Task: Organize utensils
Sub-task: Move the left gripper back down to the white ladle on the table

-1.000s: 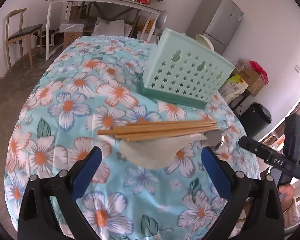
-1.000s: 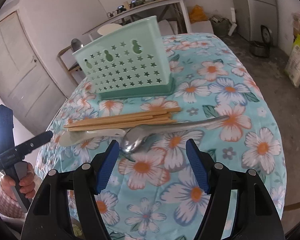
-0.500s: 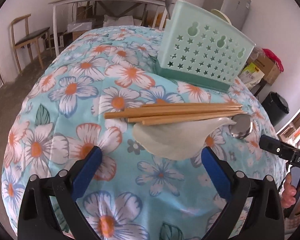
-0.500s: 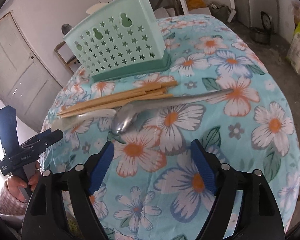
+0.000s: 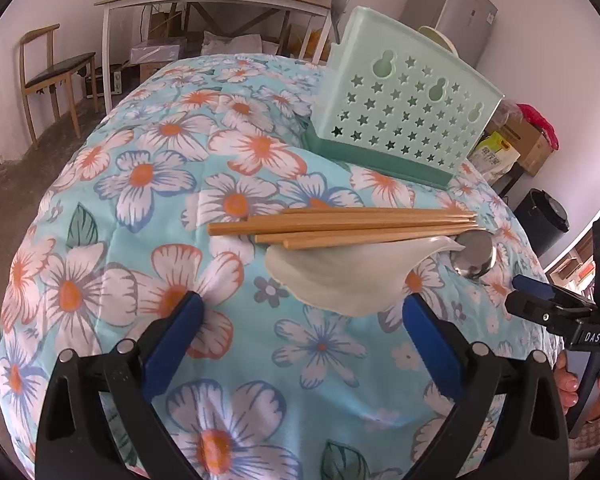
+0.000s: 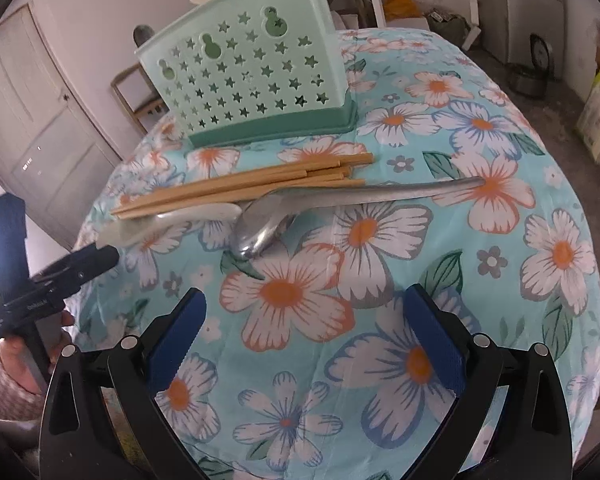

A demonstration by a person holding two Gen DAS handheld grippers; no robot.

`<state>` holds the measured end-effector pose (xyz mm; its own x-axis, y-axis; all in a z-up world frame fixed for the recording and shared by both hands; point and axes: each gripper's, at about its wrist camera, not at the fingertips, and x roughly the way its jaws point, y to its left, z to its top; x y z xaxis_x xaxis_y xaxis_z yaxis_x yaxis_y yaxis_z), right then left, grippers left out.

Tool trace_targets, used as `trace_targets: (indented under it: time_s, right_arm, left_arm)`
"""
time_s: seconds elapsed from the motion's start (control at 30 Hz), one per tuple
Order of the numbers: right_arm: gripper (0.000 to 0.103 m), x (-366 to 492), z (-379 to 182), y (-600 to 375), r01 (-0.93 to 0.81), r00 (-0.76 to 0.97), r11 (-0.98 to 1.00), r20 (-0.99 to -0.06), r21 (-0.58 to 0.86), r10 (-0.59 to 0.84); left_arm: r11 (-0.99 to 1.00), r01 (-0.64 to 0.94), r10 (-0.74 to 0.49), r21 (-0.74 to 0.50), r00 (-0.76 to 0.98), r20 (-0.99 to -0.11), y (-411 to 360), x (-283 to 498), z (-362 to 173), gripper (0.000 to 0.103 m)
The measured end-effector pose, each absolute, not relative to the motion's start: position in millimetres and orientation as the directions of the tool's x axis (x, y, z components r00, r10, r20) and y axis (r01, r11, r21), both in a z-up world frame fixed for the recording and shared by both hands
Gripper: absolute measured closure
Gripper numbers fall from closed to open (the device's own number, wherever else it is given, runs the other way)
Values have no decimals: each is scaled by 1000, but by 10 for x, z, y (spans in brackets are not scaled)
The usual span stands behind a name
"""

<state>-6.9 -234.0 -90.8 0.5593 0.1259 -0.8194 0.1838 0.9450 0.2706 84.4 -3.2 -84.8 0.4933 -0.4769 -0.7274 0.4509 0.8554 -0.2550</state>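
Both our grippers hang spread wide and empty above the flowered turquoise tablecloth (image 5: 140,184): left gripper (image 5: 300,336), right gripper (image 6: 304,330). Wooden chopsticks (image 5: 340,226) lie bundled in front of the mint-green star-punched plastic utensil basket (image 5: 404,112). Just beside them rest a white ceramic soup spoon (image 5: 340,276) and a long metal spoon (image 6: 340,204).

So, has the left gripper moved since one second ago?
Yes. The left gripper came closer to the chopsticks; the holder looks nearer too.
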Motion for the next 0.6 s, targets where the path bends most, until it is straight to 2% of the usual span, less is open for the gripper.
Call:
trace_targets:
  time_s: [0.4,0.6]
  right_arm:
    - [8,-115,-906,-2533,195,593,891,-773,410,226]
    - [8,-83,-891,-2485,189,561,908,-800,374,212]
  left_arm:
    - [849,446,-493,-285,472,-731,6,857,-797,6]
    - [818,478,-553,-321,495,-670,41,767,-579,7]
